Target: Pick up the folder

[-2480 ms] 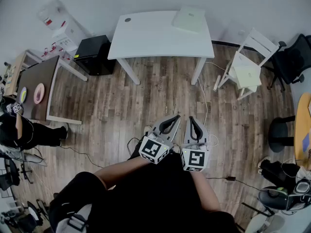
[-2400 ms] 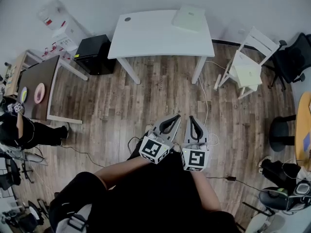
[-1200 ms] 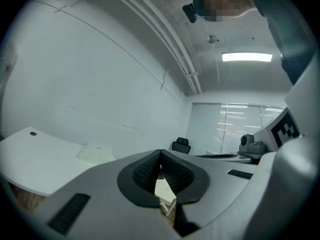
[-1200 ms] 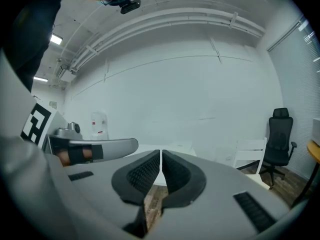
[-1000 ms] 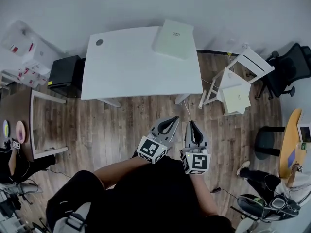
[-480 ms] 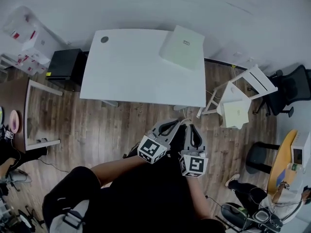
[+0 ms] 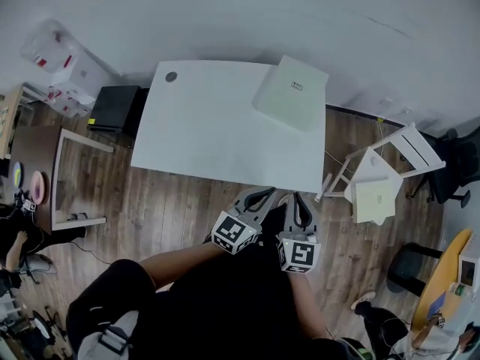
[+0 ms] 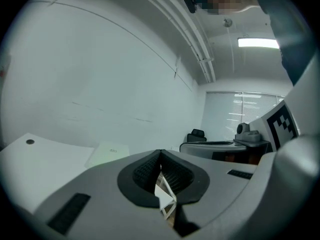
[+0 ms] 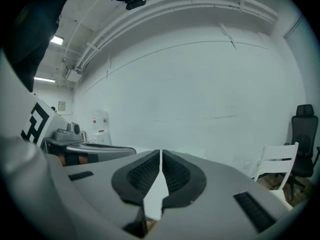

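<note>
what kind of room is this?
Likely an office or lab workspace: a white desk with a pale folder on it, a black office chair and a wood-plank floor.

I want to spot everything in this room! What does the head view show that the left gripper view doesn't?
Only the head view: the black box beside the table and the brown side table. Only the left gripper view: the ceiling light and the window blinds. Both: the white table, the pale folder lying on it, and the left gripper, shut and empty.
</note>
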### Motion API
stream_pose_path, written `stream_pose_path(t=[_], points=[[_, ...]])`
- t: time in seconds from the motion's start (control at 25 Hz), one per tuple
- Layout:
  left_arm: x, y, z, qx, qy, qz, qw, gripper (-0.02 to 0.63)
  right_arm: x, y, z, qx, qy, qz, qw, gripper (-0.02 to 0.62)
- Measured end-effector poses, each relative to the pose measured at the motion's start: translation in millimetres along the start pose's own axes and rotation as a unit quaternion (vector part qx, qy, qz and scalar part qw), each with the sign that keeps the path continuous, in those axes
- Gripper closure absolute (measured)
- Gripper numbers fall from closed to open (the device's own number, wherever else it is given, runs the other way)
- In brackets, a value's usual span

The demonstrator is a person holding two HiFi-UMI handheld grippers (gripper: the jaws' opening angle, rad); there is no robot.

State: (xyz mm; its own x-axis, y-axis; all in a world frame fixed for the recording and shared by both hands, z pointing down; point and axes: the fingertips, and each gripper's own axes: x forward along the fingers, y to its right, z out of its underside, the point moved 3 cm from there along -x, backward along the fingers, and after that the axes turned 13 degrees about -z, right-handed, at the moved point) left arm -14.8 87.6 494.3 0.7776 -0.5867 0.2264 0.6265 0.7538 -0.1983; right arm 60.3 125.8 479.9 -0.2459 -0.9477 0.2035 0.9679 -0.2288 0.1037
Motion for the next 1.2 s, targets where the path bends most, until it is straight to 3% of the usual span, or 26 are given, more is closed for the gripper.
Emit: stream_pose_path(t=[0.32, 0.64, 0.92, 1.2], points=[[95, 6, -11, 0.010, -0.028, -0.020, 0.9994, 0.592, 27, 97, -20, 0.013, 0.018, -0.005, 1.000, 0.560], [158, -15, -25, 0.004, -0.032, -0.106, 0.9939, 0.592, 50, 199, -24, 0.068, 0.016, -0.012, 0.997, 0.560], [175, -40, -23, -0.014, -0.035, -0.160, 0.9864, 0.592, 87, 229, -6, 0.061, -0.014, -0.038, 0.997, 0.560], [193, -75, -13, -0.016, -0.044, -0.156, 0.9866, 0.592, 116, 237, 1, 0.062, -0.033, -0.036, 0.997, 0.560]])
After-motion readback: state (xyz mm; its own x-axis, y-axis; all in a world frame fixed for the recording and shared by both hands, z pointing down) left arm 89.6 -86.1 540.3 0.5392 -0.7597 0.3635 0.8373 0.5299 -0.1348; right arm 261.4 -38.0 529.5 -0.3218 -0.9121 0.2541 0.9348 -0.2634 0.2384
